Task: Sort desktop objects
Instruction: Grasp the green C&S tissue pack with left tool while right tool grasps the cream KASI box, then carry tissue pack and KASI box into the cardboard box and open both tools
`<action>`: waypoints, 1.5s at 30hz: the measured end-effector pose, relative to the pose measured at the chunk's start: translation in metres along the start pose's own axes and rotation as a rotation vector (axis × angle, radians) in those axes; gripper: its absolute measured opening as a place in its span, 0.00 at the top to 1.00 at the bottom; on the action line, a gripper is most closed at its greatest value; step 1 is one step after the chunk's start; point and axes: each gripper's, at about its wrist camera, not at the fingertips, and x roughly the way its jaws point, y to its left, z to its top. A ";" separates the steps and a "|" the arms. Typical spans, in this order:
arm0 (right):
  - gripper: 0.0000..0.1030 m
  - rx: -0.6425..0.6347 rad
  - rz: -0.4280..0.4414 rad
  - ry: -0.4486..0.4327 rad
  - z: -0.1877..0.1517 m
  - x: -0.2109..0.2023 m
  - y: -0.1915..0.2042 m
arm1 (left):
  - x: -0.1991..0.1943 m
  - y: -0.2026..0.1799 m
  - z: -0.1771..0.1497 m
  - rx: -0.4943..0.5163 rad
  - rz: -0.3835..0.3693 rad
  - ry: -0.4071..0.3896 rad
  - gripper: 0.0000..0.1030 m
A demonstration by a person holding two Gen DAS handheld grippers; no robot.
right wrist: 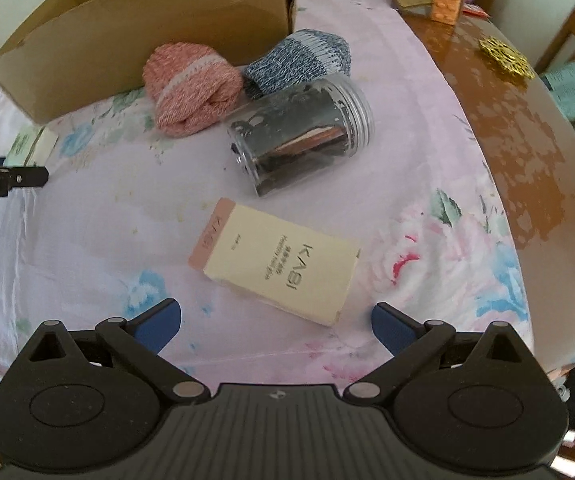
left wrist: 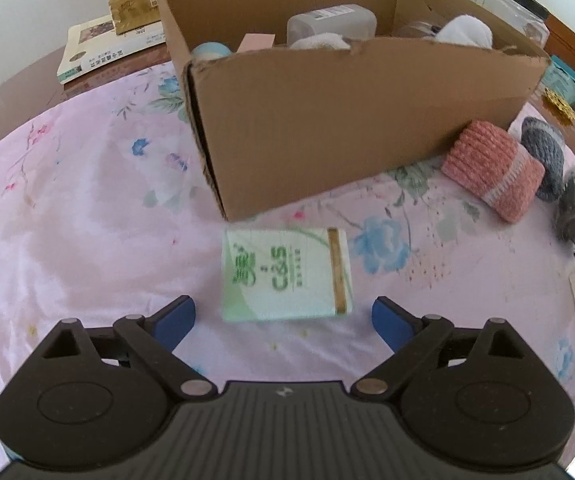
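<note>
Your left gripper (left wrist: 283,322), spread wide and empty, has the tissue pack (left wrist: 285,274) dead ahead at twelve o'clock, long axis running away from you toward the cardboard box (left wrist: 347,120).

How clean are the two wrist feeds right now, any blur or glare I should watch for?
Left wrist view: tissue pack between the open left gripper fingers is motion-blurred, its print smeared; cardboard box edges bow from the fisheye. Right wrist view: sharper, cream box lettering readable; glare on the bare wooden tabletop and on the clear jar.

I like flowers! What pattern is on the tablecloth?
Pink tablecloth with blue and pink flowers, clearest in the right wrist view.
</note>
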 end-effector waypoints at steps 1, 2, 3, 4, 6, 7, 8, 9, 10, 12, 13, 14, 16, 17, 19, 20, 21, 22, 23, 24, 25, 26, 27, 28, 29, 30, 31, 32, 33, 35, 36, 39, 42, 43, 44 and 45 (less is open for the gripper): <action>0.00 0.015 -0.003 -0.002 0.002 0.001 0.001 | 0.001 0.001 0.002 -0.001 0.001 -0.001 0.08; 0.00 0.034 -0.011 -0.004 0.004 0.002 0.002 | 0.002 0.001 0.004 -0.002 0.004 -0.002 0.08; 0.00 0.050 -0.021 -0.005 0.007 0.003 0.003 | 0.003 0.002 0.006 -0.005 0.009 -0.002 0.08; 0.00 0.069 -0.034 -0.006 0.010 0.004 0.004 | 0.004 0.003 0.008 -0.009 0.014 -0.001 0.08; 0.00 0.105 -0.050 -0.007 0.015 0.007 0.005 | 0.005 0.004 0.011 -0.020 0.023 0.000 0.08; 0.00 0.126 -0.059 -0.008 0.018 0.008 0.005 | 0.006 0.005 0.013 -0.024 0.025 0.000 0.08; 0.00 0.143 -0.067 -0.007 0.020 0.009 0.005 | 0.007 0.005 0.014 -0.025 0.028 -0.001 0.08; 0.00 0.156 -0.073 -0.007 0.022 0.009 0.005 | 0.007 0.005 0.015 -0.026 0.030 -0.002 0.08; 0.00 0.166 -0.077 -0.006 0.024 0.010 0.005 | 0.008 0.005 0.015 -0.028 0.031 -0.003 0.08; 0.00 0.179 -0.089 -0.003 0.026 0.011 0.006 | 0.009 0.004 0.015 -0.023 0.032 -0.006 0.08; 0.01 0.181 -0.097 -0.003 0.027 0.011 0.007 | 0.009 0.004 0.015 -0.019 0.031 -0.007 0.08; 0.04 0.179 -0.104 -0.003 0.028 0.011 0.008 | 0.009 0.004 0.015 -0.018 0.031 -0.007 0.09; 0.09 0.163 -0.121 -0.005 0.030 0.010 0.012 | 0.008 0.004 0.015 -0.019 0.035 -0.011 0.11; 0.15 0.157 -0.127 -0.004 0.030 0.009 0.013 | 0.008 0.005 0.015 -0.017 0.036 -0.012 0.13; 0.15 0.143 -0.136 -0.003 0.031 0.007 0.015 | 0.007 0.005 0.015 -0.012 0.037 -0.015 0.19; 0.15 0.141 -0.133 -0.005 0.031 0.007 0.015 | 0.006 0.005 0.015 -0.013 0.026 -0.017 0.23; 0.16 0.136 -0.132 -0.006 0.032 0.006 0.015 | 0.006 0.006 0.015 -0.015 0.018 -0.016 0.24; 0.16 0.129 -0.132 -0.006 0.032 0.005 0.015 | 0.005 0.006 0.016 -0.013 0.019 -0.015 0.28; 0.16 0.121 -0.130 -0.008 0.032 0.004 0.016 | 0.005 0.006 0.016 -0.008 0.017 -0.014 0.33; 0.16 0.114 -0.126 -0.011 0.032 0.002 0.016 | 0.004 0.006 0.017 -0.005 0.012 -0.013 0.36; 0.16 0.105 -0.122 -0.014 0.032 0.001 0.016 | 0.004 0.006 0.017 -0.003 0.010 -0.011 0.37; 0.16 0.092 -0.118 -0.017 0.033 -0.001 0.017 | 0.004 0.006 0.017 0.000 0.004 -0.007 0.37; 0.16 0.082 -0.119 -0.019 0.033 -0.003 0.017 | 0.004 0.006 0.017 0.004 -0.002 -0.004 0.37; 0.16 0.072 -0.120 -0.021 0.033 -0.004 0.017 | 0.004 0.006 0.016 0.006 0.001 -0.004 0.37; 0.16 0.065 -0.120 -0.024 0.033 -0.005 0.016 | 0.004 0.006 0.017 0.011 0.003 -0.002 0.37; 0.16 0.058 -0.119 -0.025 0.033 -0.006 0.016 | 0.004 0.005 0.016 0.017 0.003 -0.002 0.37; 0.16 0.050 -0.118 -0.028 0.032 -0.008 0.016 | 0.003 0.004 0.015 0.021 0.001 -0.001 0.37; 0.16 0.036 -0.116 -0.030 0.032 -0.010 0.017 | 0.001 0.004 0.014 0.024 -0.003 0.000 0.37; 0.16 0.024 -0.114 -0.030 0.032 -0.012 0.017 | 0.000 0.003 0.013 0.025 -0.008 0.001 0.37; 0.16 -0.005 -0.111 -0.030 0.032 -0.015 0.018 | -0.004 0.002 0.012 0.032 -0.018 0.004 0.37; 0.16 -0.020 -0.109 -0.029 0.033 -0.016 0.019 | -0.006 0.001 0.011 0.040 -0.021 0.005 0.37; 0.16 -0.066 -0.105 -0.028 0.035 -0.022 0.020 | -0.015 -0.003 0.009 0.072 -0.030 0.006 0.37; 0.16 -0.115 -0.095 -0.039 0.038 -0.032 0.022 | -0.027 -0.006 0.009 0.100 -0.054 0.006 0.37; 0.16 -0.131 -0.089 -0.046 0.041 -0.036 0.022 | -0.033 -0.007 0.010 0.106 -0.066 0.003 0.37; 0.16 -0.143 -0.082 -0.051 0.043 -0.040 0.022 | -0.038 -0.008 0.011 0.113 -0.073 -0.002 0.37; 0.16 -0.154 -0.074 -0.057 0.045 -0.044 0.022 | -0.045 -0.010 0.013 0.127 -0.079 -0.012 0.37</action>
